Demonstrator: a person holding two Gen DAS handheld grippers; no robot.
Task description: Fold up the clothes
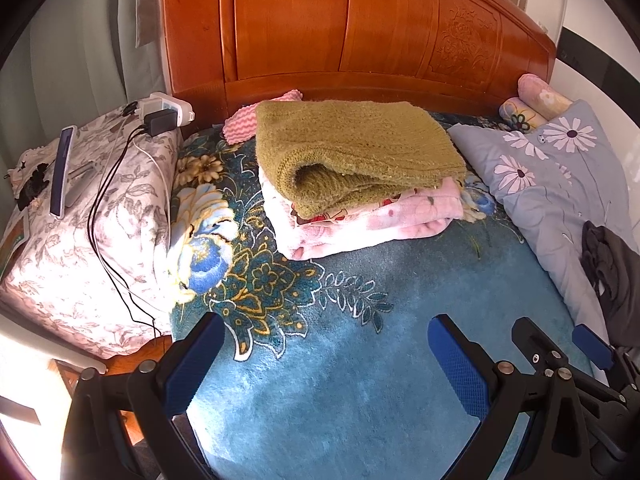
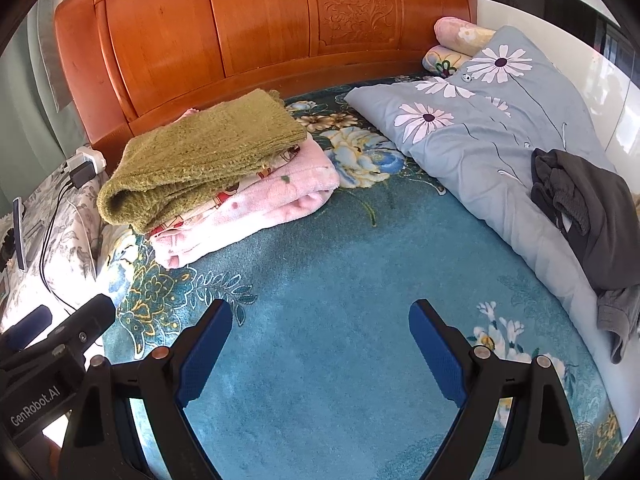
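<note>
A folded olive-green knit sweater [image 1: 352, 148] lies on a folded pink fleece garment [image 1: 372, 220] near the headboard; the stack also shows in the right wrist view, the sweater [image 2: 200, 156] on the pink garment [image 2: 256, 208]. A crumpled dark grey garment [image 2: 588, 216] lies on the grey quilt at the right, and shows in the left wrist view [image 1: 612, 272]. My left gripper [image 1: 328, 344] is open and empty over the blue bed cover. My right gripper [image 2: 320, 328] is open and empty over the same cover, and shows beside the left one [image 1: 560, 340].
A blue floral bed cover [image 2: 328, 272] spans the bed. A grey daisy-print quilt [image 2: 472, 132] lies at the right. A wooden headboard [image 1: 352, 24] stands behind. A flowered pillow [image 1: 92, 224] at the left carries a phone [image 1: 62, 170], chargers and cables.
</note>
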